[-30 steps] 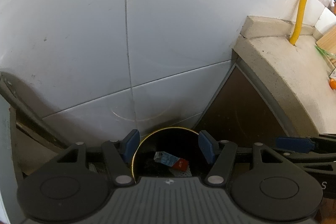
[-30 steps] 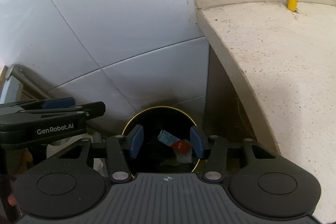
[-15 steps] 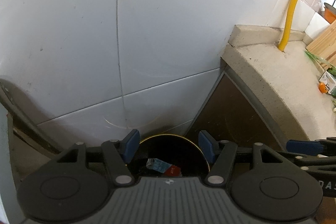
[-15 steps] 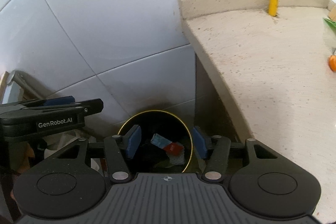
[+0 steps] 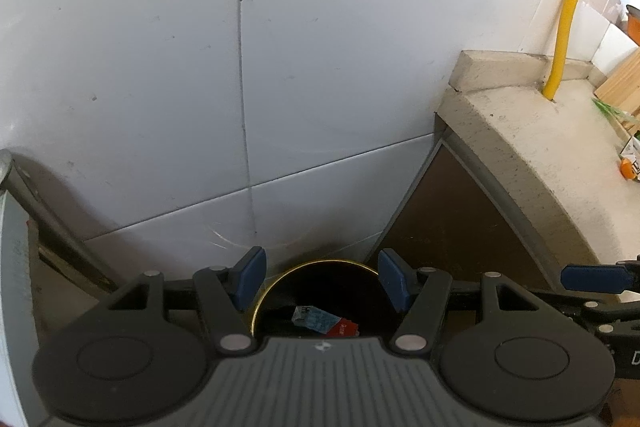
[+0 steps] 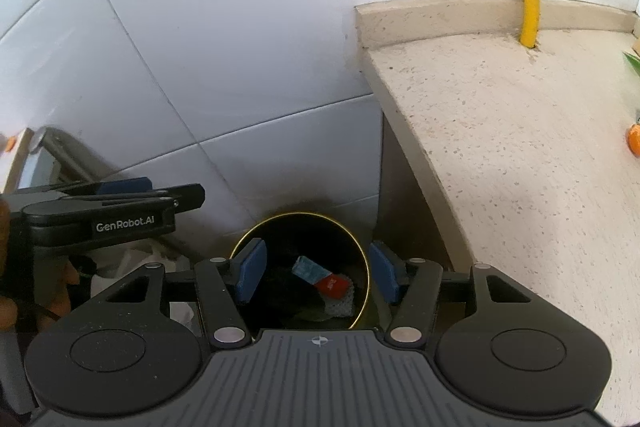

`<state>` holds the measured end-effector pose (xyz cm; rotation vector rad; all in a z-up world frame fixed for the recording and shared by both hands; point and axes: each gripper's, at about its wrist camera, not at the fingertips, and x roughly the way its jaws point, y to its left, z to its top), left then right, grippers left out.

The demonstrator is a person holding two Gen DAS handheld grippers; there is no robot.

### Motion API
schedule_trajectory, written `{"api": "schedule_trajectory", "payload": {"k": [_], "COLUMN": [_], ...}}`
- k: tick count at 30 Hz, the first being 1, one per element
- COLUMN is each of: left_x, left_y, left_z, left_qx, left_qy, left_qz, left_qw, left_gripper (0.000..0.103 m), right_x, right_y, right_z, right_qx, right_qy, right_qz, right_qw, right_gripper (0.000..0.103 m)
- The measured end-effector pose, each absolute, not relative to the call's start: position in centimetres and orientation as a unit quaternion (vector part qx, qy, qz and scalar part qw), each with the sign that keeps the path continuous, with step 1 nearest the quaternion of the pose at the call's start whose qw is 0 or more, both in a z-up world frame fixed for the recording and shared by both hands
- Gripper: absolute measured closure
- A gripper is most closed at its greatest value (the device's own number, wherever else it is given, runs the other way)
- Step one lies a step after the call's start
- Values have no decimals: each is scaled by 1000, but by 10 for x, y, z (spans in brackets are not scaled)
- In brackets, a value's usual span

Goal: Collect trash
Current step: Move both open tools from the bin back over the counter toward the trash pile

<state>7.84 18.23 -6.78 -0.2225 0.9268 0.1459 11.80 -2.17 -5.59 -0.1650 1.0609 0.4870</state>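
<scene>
Both grippers hover empty above the bin (image 6: pixel 299 269) at the counter's (image 6: pixel 520 155) left end, the right gripper (image 6: pixel 317 274) opening directly over the wrappers (image 6: pixel 320 277) inside, the left gripper (image 5: pixel 322 279) parted alongside.

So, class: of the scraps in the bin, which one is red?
The red wrapper, lying right of the blue packet and above the white mesh scrap in the gold-rimmed bin.

Glossy white wall tiles (image 6: pixel 248 39); rough speckled stone counter (image 6: pixel 520 155); shiny-rimmed bin (image 6: pixel 362 247).
</scene>
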Motion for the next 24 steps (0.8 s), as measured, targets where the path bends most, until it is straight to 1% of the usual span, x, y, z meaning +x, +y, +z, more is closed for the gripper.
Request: {"api": "schedule_trajectory", "payload": {"k": [11,24], "left_x": [78,72], "left_y": [182,165], "left_z": [-69,-61], "left_qx": [-103,-76], "left_qy": [444,429], "left_qz": [71,38], "left_qw": [887,899], "left_gripper": [48,48], "right_x": [125,121], "right_y": [-26,-51], "right_z": [-63,-46], "right_qx": [-73,-58], "right_qy": [510,494], "right_qz": [228,216], "right_qw": [826,840], "right_gripper": [38,38]}}
